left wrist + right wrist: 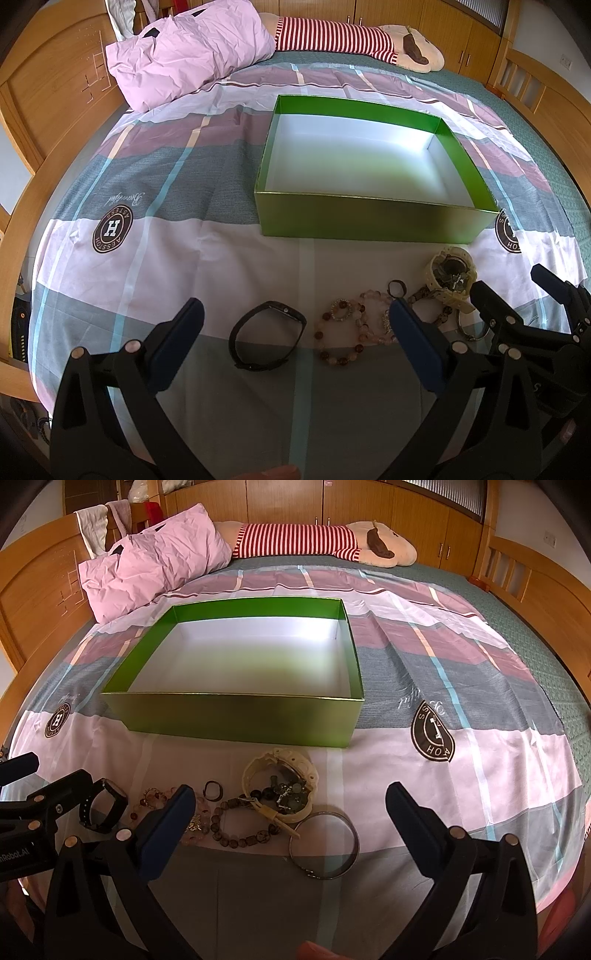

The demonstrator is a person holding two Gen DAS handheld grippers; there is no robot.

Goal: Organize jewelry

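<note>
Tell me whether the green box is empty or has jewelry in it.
Empty. The green box shows only its bare white floor in both views; the jewelry lies on the bedsheet in front.

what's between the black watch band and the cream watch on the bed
Between the black watch band and the cream watch: pink beaded bracelets and a small dark ring, in the left wrist view.

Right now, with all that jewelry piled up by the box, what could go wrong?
The cream watch lies tangled with a bead bracelet, so lifting one may drag the other. The small ring could slip from the tongs. The left tongs and right tongs, both open, work close together and might bump.
</note>
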